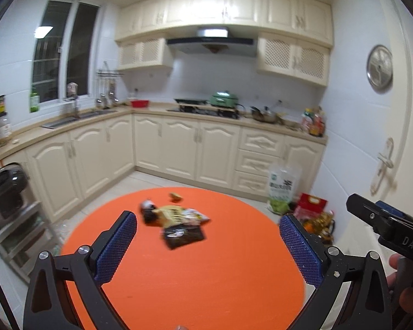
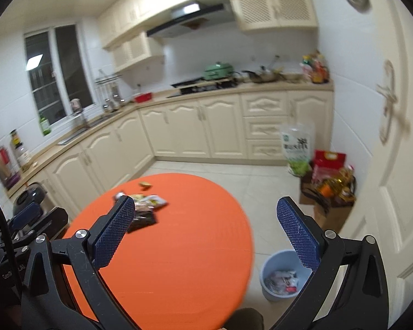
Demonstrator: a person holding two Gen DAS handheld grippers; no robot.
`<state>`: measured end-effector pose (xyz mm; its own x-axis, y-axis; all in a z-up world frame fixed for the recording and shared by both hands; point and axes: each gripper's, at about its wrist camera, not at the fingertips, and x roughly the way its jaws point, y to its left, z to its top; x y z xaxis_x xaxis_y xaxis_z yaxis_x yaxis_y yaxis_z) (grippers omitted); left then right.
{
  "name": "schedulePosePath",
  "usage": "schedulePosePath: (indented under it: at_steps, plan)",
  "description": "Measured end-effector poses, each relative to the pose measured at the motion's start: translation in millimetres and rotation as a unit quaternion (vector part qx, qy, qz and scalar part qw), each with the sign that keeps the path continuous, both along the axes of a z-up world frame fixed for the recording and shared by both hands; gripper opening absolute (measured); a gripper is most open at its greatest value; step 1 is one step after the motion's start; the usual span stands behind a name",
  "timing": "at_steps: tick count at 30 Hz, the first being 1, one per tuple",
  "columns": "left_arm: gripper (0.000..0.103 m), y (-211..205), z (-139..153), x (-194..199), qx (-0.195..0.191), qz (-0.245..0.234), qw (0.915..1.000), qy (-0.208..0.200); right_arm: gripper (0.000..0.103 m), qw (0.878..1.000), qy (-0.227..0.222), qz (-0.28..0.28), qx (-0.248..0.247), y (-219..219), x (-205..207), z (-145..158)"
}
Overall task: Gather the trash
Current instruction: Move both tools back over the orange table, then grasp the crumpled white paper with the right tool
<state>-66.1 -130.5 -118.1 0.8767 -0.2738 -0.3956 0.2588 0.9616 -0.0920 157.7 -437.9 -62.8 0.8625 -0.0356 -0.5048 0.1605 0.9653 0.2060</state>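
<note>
A pile of snack wrappers [image 1: 176, 220] lies on the round orange table [image 1: 195, 283], with a dark wrapper [image 1: 183, 237] nearest me and a small brown scrap [image 1: 175, 197] farther back. My left gripper [image 1: 208, 240] is open and empty, held above the table short of the pile. My right gripper [image 2: 206, 229] is open and empty over the table's [image 2: 179, 247] right part; the wrappers [image 2: 147, 206] lie behind its left finger. A pale blue bin [image 2: 285, 275] with trash inside stands on the floor right of the table.
Cream kitchen cabinets [image 1: 179, 148] line the back and left walls. Bags and bottles [image 2: 327, 176] sit on the floor by the white door [image 2: 385, 137]. A metal rack with a cooker [image 1: 8, 192] stands left of the table. The right gripper's body [image 1: 385, 222] shows in the left wrist view.
</note>
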Motion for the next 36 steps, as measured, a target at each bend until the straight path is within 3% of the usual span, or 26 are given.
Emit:
schedulePosePath:
  at_steps: [10, 16, 25, 30, 36]
  plan:
    - [0.102, 33.0, -29.3, -56.8, -0.007, 0.058, 0.9983, 0.009, 0.103, 0.997, 0.005, 0.061, -0.041, 80.6, 15.6, 2.8]
    - [0.102, 29.1, -36.9, -48.2, -0.01, 0.066, 0.9969, 0.04, 0.103, 0.995, 0.029, 0.085, -0.047, 94.6, 35.4, -15.6]
    - [0.102, 15.6, -32.6, 46.2, -0.003, 0.059, 0.9934, 0.099, 0.103, 0.99, 0.091, 0.103, -0.033, 94.9, 98.1, -69.0]
    - [0.102, 4.6, -30.8, 132.4, 0.014, 0.059, 0.9891, 0.134, 0.103, 0.985, 0.128, 0.115, -0.01, 84.4, 145.6, -107.8]
    - [0.102, -2.6, -36.1, 182.2, 0.029, 0.069, 0.984, 0.162, 0.102, 0.977, 0.159, 0.143, 0.005, 85.0, 200.0, -143.9]
